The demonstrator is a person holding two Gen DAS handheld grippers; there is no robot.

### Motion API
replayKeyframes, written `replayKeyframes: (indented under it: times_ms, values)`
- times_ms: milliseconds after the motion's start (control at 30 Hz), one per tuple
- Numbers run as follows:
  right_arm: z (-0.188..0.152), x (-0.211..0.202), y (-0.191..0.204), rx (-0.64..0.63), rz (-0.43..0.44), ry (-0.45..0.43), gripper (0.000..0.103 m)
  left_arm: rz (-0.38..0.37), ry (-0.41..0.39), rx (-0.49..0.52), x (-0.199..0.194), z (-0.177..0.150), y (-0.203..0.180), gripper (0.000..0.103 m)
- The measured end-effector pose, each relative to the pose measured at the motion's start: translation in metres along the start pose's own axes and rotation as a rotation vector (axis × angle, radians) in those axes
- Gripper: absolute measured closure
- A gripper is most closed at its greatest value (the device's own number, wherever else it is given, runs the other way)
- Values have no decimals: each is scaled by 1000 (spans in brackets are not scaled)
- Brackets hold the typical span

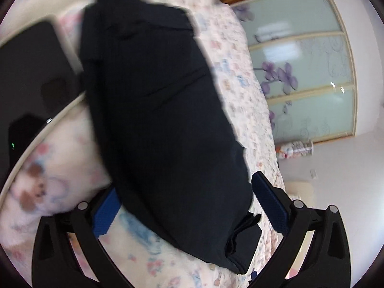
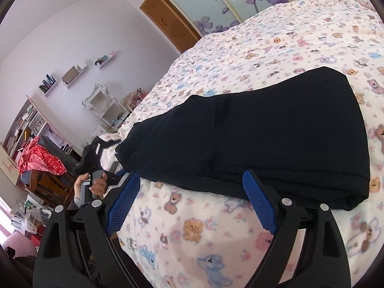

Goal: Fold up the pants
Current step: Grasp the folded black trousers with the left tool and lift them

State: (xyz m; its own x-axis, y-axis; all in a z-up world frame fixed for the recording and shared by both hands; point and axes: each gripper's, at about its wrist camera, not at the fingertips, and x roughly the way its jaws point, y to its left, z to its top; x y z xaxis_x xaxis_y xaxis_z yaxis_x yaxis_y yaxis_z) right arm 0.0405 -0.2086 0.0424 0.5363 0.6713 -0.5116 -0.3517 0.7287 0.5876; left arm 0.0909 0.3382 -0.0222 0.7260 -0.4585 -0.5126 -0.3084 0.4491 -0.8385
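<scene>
The right gripper (image 2: 192,201) has its blue pads spread wide, gripping nothing, just before the near edge of the black pants (image 2: 252,139). The left gripper (image 1: 189,206) is likewise spread, straddling one end of the folded pants (image 1: 156,110) without clamping. They lie on a bear-print blanket (image 2: 240,48) near the bed's edge. Beyond stand a floral-glass wardrobe (image 1: 304,76) and wall shelves (image 2: 72,74).

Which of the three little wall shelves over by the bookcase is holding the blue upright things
The lowest, leftmost wall shelf, nearest the bookcase. It holds blue upright items; the middle shelf carries a brownish box, and the far one has small mixed items.
</scene>
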Motion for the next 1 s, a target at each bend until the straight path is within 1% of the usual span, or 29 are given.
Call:
replayKeyframes:
  times_ms: [33,67,100,133,167,200,233,300,400,467,533,567,667,700,733,767,800,900,933,967,1000]
  values:
    - [0,-1,0,0,1,-2,14,-51,-34,74,-9,-3,-15,2]
    - [1,-1,0,0,1,-4,14,-87,-62,115,-15,-5,-22,2]
    - [1,-2,-1,2,0,-7,14,-117,-81,140,-19,-7,-25,2]
    - [1,-1,-2,5,1,-6,14,-130,-97,145,-20,-8,-23,2]
    - [0,-1,-2,8,2,-4,14,-99,-94,115,-16,-6,-16,2]
    - [0,-1,-1,8,1,-2,14,-61,-72,52,-8,-2,-3,2]
    - [0,-1,-1,6,1,-1,14,-51,-66,11,-3,1,6,4]
    - [-1,-1,1,-9,-4,0,14,-48,-86,-20,-1,3,14,6]
    - [-2,-3,4,-33,-16,-9,14,-56,-108,-44,0,7,13,6]
    - [-1,-3,4,-35,-13,-10,14,-27,-115,-58,4,13,10,13]
    - [-2,-3,4,-38,-15,-11,14,0,-121,-81,8,18,10,32]
    - [-2,-3,4,-43,-18,-11,14,13,-123,-91,11,19,11,35]
    - [-1,-5,5,-51,-24,-12,14,62,-118,-116,15,21,16,58]
    - [-1,-6,5,-49,-24,-14,14,90,-118,-124,16,21,17,75]
    - [-1,-7,4,-45,-24,-17,14,101,-118,-131,15,25,21,80]
    - [-1,-8,3,-39,-23,-22,14,102,-119,-135,14,25,22,82]
    - [0,-12,2,-30,-23,-35,14,117,-124,-123,13,25,18,85]
    - [3,-23,-4,5,-23,-78,14,259,-163,30,12,23,-14,88]
    - [5,-28,-8,23,-22,-94,14,331,-184,117,13,20,-35,88]
    - [6,-32,-12,44,-19,-109,14,379,-201,186,13,16,-51,89]
    - [7,-38,-18,70,-14,-127,14,437,-227,278,15,11,-74,89]
